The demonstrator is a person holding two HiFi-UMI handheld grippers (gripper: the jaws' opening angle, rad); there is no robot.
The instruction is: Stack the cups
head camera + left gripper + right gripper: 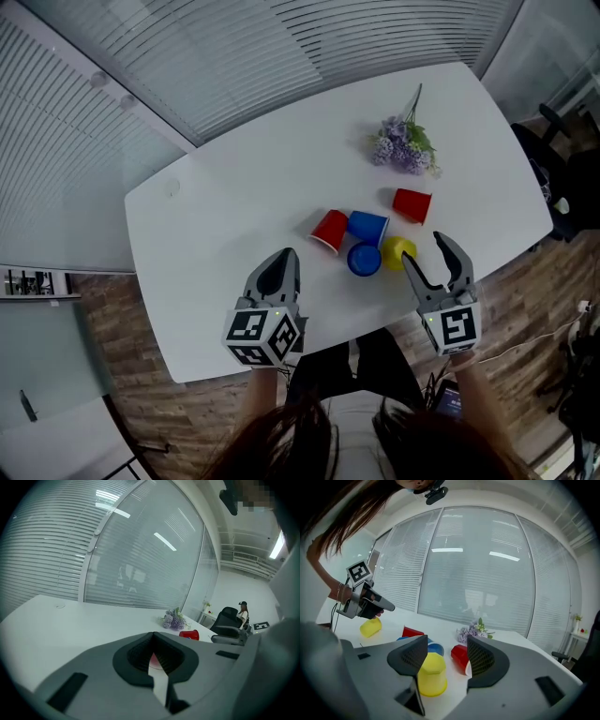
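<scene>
Several cups sit together near the table's front edge: a red cup [330,230] on its side, two blue cups [367,226] [364,259], a yellow cup [397,252] and a second red cup [412,204]. My right gripper [427,251] is open just right of the yellow cup. In the right gripper view that yellow cup [431,674] stands upside down ahead of the open jaws [447,651], untouched, with a red cup [461,657] lying behind it. My left gripper [286,255] is shut and empty, left of the cups. Another yellow cup [370,626] lies under the left gripper [365,603].
A bunch of purple flowers [405,145] lies at the table's far right. The white table [234,187] ends at its front edge right by my hands. Window blinds [187,56] run behind it. Office chairs [227,623] stand off to the right.
</scene>
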